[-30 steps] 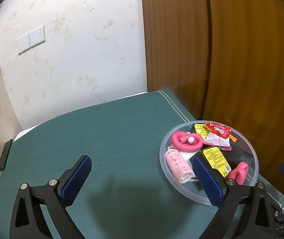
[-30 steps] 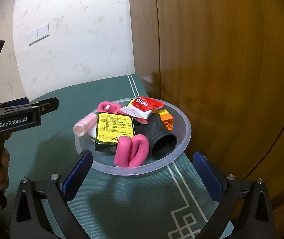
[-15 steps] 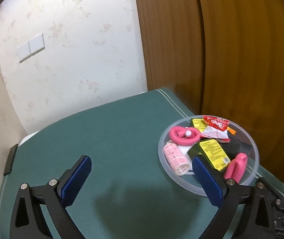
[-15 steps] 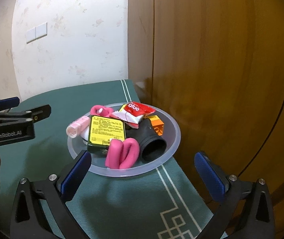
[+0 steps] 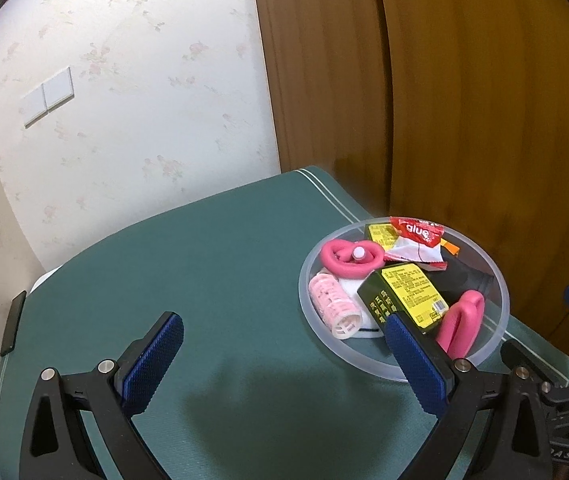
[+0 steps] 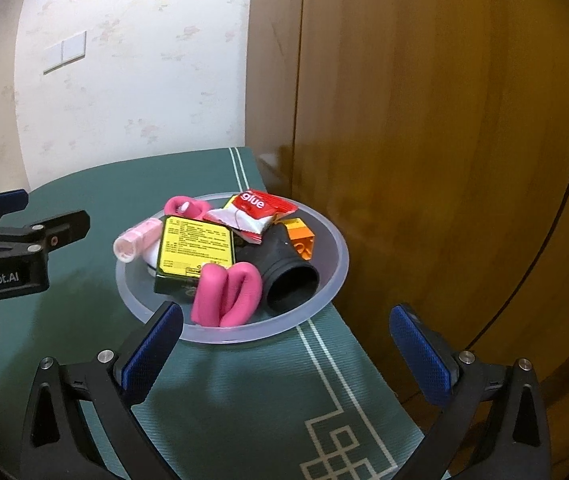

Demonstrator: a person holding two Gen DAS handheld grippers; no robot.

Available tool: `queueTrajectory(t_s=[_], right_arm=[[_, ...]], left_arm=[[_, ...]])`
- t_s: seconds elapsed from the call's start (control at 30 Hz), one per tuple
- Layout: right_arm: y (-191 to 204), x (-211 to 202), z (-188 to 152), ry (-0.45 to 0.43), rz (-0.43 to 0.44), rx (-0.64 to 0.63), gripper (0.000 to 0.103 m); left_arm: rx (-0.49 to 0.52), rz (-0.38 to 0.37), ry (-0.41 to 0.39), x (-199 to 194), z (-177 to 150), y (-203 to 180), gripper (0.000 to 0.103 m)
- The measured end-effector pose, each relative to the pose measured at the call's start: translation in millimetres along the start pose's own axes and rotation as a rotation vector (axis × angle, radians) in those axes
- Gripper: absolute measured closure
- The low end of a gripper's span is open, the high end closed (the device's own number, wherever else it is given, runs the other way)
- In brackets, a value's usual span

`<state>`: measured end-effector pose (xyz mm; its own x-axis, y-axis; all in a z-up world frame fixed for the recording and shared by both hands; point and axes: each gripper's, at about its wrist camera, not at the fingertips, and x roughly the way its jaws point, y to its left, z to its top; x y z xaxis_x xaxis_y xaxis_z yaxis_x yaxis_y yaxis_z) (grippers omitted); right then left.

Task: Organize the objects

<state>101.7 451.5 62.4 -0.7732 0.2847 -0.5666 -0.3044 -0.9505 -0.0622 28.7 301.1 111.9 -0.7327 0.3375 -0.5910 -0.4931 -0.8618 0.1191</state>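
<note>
Small objects piled in clear bowl at far right of green mat: yellow box, glue packet, pink curler, pink rolls, black tube, orange block.

Left gripper held spread, empty, over bare mat left of bowl. Right gripper held spread, empty, near side of bowl.

Scene fits objects gathered or awaiting removal. If pick intended: top, free piece favoured; bowl kept from sliding.
</note>
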Motion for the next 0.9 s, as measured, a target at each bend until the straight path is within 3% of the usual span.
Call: queueTrajectory(t_s=[0.53,0.9], right_arm=[[4.7,6.2,-2.8,0.008,-0.027,-0.044,0.0],[4.9,8.4,-6.7,0.02,-0.028,-0.032,0.0]], left_arm=[[0.008,-0.059,0.07,14.2,-6.6,-10.0,0.0],[0.005,-0.058,0.101,21.6,-8.0,-12.3,0.0]])
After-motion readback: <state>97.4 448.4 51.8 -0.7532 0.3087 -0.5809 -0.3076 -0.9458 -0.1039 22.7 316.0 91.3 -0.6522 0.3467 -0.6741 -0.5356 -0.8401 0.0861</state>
